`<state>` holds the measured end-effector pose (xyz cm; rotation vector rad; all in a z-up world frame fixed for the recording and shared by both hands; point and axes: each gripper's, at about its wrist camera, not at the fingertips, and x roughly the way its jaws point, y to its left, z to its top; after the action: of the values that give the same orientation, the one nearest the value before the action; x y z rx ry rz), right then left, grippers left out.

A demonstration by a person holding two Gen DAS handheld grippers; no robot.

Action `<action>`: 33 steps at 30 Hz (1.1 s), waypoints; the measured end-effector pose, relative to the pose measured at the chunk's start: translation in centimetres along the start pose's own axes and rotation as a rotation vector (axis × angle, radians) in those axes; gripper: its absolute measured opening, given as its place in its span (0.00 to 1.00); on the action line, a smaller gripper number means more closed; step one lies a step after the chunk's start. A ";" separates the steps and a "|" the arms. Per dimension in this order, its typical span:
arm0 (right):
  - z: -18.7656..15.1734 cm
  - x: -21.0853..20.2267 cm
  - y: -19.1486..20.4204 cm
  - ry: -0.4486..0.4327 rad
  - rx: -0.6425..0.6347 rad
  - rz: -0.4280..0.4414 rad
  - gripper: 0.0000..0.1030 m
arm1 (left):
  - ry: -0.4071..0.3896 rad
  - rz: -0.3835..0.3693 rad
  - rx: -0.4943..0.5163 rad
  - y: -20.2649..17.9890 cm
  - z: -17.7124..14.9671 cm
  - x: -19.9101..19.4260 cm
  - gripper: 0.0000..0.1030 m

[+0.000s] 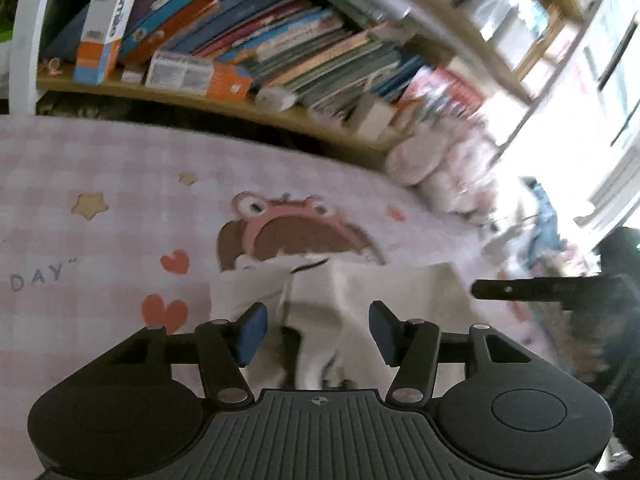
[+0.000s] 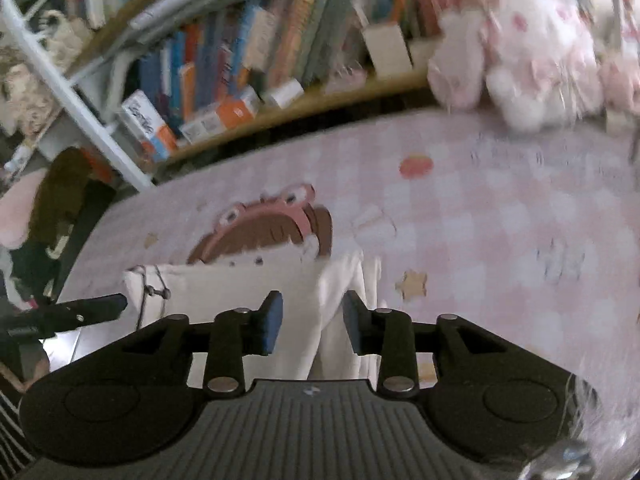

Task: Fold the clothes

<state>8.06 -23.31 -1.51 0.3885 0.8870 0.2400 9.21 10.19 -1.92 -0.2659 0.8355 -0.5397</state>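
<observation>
**Both grippers open over the white garment, ready to take hold**

The white garment (image 1: pixel 352 300) lay on the bed's pink checked sheet (image 1: pixel 100 168), partly covering the printed cartoon figure (image 1: pixel 288 228), with a drawstring or cord showing near one edge in the right wrist view. Judging from the open jaws on each side, the step in hand was taking hold of the cloth for a fold. To do it well, each gripper would want to close on a single edge or corner rather than a bunched ridge, both at matching points, so the fold comes over square and the cord stays tucked clear.

The left gripper (image 1: pixel 318 334) stood wide open, its blue pads (image 1: pixel 254 334) apart with cloth between and below them; it grasped nothing. The right gripper (image 2: pixel 312 326) was likewise released, spread about a raised fold of the garment (image 2: pixel 248 280). Whether either pad touched the cloth could not be told. Motion blur softened the bookshelf (image 1: pixel 240 28) and plush toy (image 2: pixel 532 60) beyond.
</observation>
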 end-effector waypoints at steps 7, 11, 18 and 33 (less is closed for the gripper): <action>-1.0 3.1 -1.6 0.037 0.079 -0.081 0.01 | -0.123 -0.083 -0.533 3.9 -1.1 -0.9 0.06; -1.1 3.4 -1.0 0.041 0.013 -0.095 0.01 | -0.085 -0.141 -0.844 8.4 -2.6 1.7 0.10; -1.3 1.1 -2.0 -0.026 0.121 0.003 0.06 | -0.178 -0.126 -0.725 8.0 -0.7 -0.9 0.31; -1.1 3.3 -1.8 0.012 0.195 0.025 0.08 | -0.158 -0.035 -0.737 7.9 0.9 0.0 0.00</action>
<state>9.33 -23.52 -5.22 0.5801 0.9206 0.1790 12.69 16.78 -4.73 -0.9861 0.8505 -0.2177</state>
